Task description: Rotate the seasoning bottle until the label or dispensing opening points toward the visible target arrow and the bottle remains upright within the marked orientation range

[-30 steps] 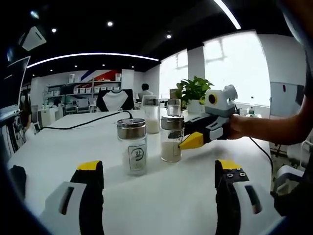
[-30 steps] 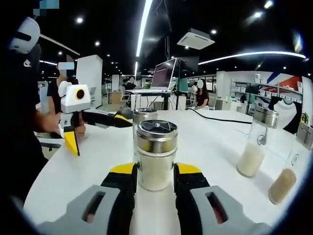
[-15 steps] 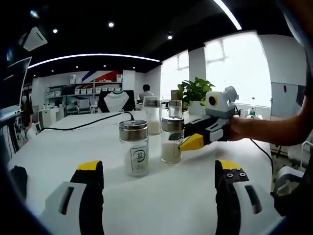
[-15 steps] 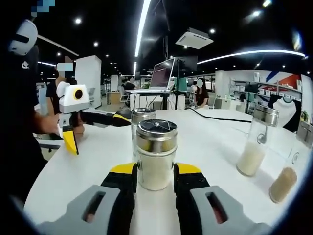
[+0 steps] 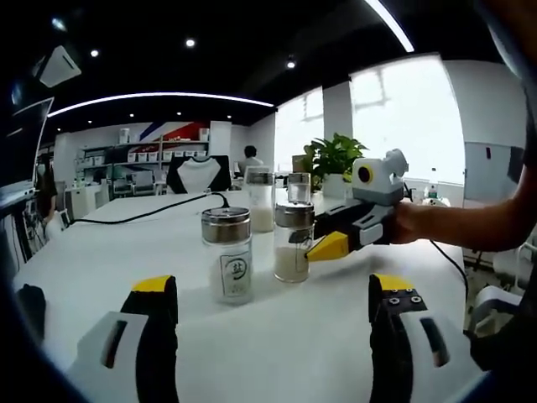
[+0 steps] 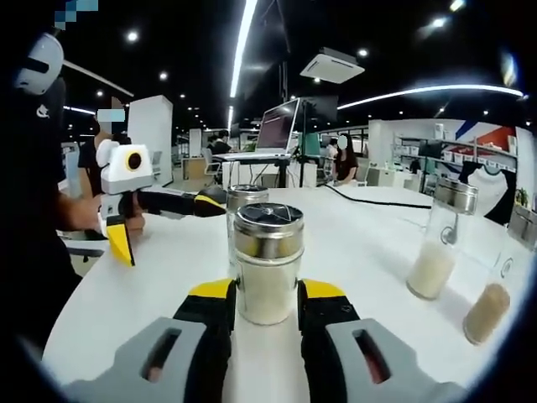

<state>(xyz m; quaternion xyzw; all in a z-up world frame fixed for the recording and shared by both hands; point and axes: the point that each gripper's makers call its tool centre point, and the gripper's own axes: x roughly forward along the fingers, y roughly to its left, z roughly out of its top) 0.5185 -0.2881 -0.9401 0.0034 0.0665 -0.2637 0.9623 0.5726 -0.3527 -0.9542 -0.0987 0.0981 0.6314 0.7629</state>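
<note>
A glass seasoning bottle point(image 6: 268, 267) with a perforated metal lid and white grains stands upright on the white table point(image 6: 352, 235). My right gripper point(image 6: 267, 295) is shut on its lower body. In the left gripper view that bottle point(image 5: 292, 243) has the right gripper point(image 5: 323, 244) on it, reaching in from the right. Just left of it stands a second bottle point(image 5: 228, 259) with a round printed label facing the camera; in the right gripper view it sits behind the held one point(image 6: 243, 200). My left gripper point(image 5: 273, 302) is open, jaws wide apart, short of both bottles. It faces in from the left point(image 6: 166, 222).
Two more glass bottles point(image 6: 438, 243) point(image 6: 491, 298) stand on the table's right part. A black cable point(image 5: 143, 214) runs across the far side. A potted plant point(image 5: 334, 159) and further jars point(image 5: 258, 195) stand behind. People and a laptop point(image 6: 281, 130) are beyond the table.
The left gripper view swayed slightly sideways and back. The right gripper keeps its hold on the bottle, which stays upright in the same spot.
</note>
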